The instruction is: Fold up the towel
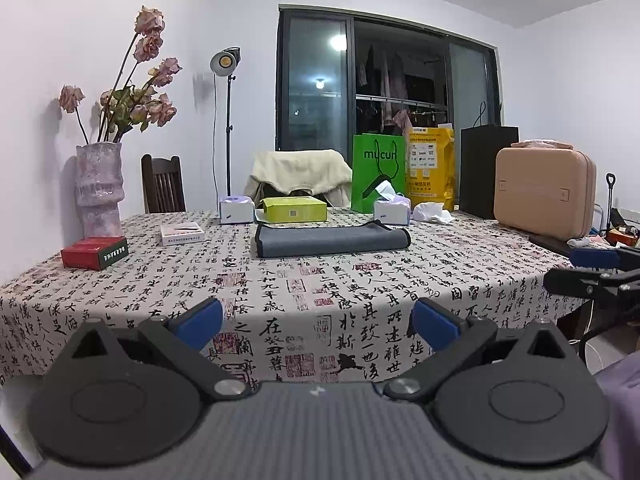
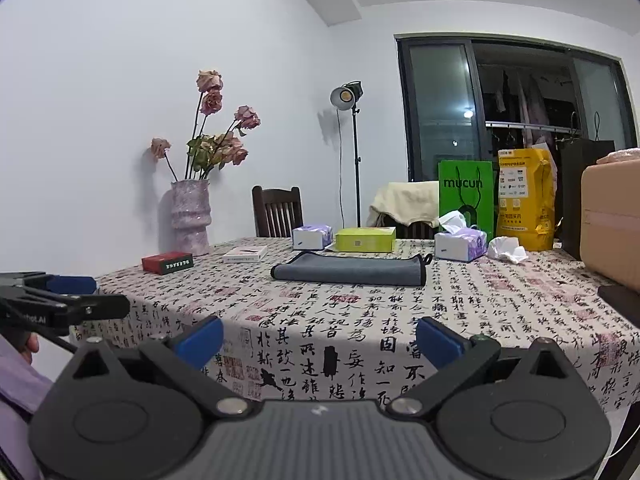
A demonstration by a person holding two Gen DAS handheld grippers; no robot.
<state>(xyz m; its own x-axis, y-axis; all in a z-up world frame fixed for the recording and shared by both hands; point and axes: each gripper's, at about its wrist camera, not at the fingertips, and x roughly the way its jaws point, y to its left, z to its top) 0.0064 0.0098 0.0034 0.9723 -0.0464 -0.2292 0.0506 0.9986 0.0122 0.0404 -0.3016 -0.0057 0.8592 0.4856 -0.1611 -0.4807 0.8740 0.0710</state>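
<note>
The left gripper (image 1: 318,322) hovers level at the near edge of the table (image 1: 280,300), its blue-tipped fingers (image 1: 198,322) spread wide with nothing between them. The right gripper (image 2: 318,338) is held just beside it at the same height, likewise spread wide and empty; each shows at the edge of the other's view.

The towel (image 1: 332,239) lies well ahead of both, toward the far middle of the table, already folded into a flat grey band. Its long axis runs left to right across the table, parallel to the near edge, with a small hanging loop at its right end.

From left to right around it: a pink vase (image 1: 99,188) of dried roses at the far left corner, a red box (image 1: 95,253) in front of it, a white flat box (image 1: 182,233), a tissue pack (image 1: 236,209), a lime-green box (image 1: 294,208) just behind the towel, a second tissue pack (image 1: 393,208), a crumpled tissue (image 1: 433,212), then a green bag (image 1: 378,172), a yellow bag (image 1: 431,168) and a beige case (image 1: 544,194) at the far right. The patterned cloth between the grippers and the towel is bare.
</note>
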